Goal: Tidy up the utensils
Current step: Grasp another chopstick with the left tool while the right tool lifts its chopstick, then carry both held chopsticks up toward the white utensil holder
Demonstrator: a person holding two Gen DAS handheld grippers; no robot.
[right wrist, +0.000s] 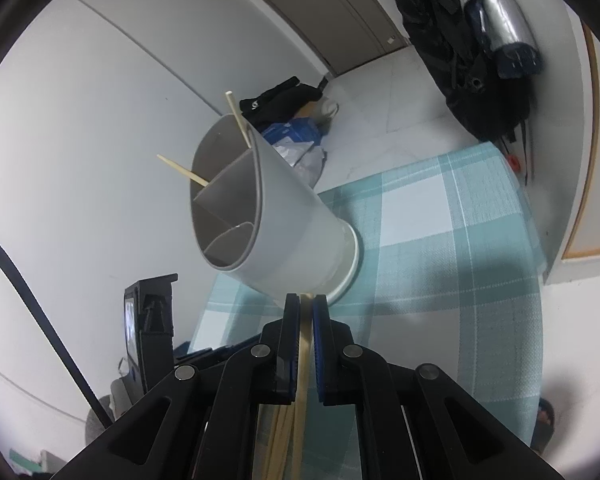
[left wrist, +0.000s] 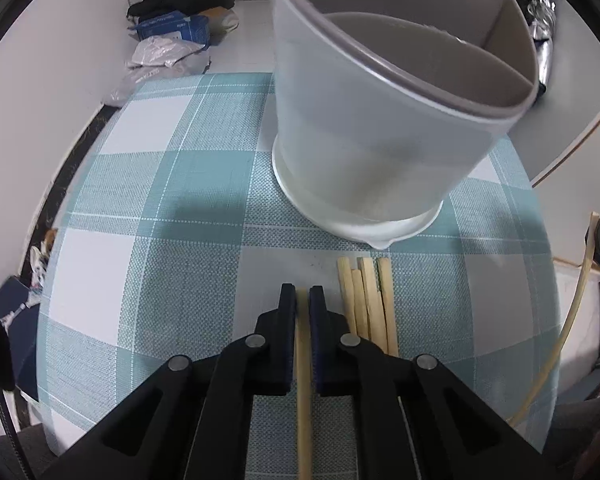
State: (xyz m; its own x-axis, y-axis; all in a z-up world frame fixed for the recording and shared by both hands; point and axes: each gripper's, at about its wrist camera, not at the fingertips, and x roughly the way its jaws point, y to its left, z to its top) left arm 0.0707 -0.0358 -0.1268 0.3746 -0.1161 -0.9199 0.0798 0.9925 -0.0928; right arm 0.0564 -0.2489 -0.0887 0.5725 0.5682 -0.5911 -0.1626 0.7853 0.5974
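A grey-white utensil holder (left wrist: 384, 120) with inner dividers stands on the checked teal tablecloth (left wrist: 148, 208). It also shows in the right wrist view (right wrist: 284, 232), with two chopsticks (right wrist: 238, 118) sticking out of its far compartments. My left gripper (left wrist: 302, 300) is shut on a wooden chopstick (left wrist: 303, 380) low over the cloth. Several loose chopsticks (left wrist: 368, 304) lie just right of it. My right gripper (right wrist: 306, 306) is shut on a chopstick (right wrist: 303, 360), held above the table in front of the holder's base.
Black clothes, a blue box (left wrist: 172, 28) and plastic bags lie on the floor beyond the table. Dark jackets (right wrist: 472, 52) hang at the right. A black device (right wrist: 148, 320) stands at the table's left side. The table edge runs close behind the holder.
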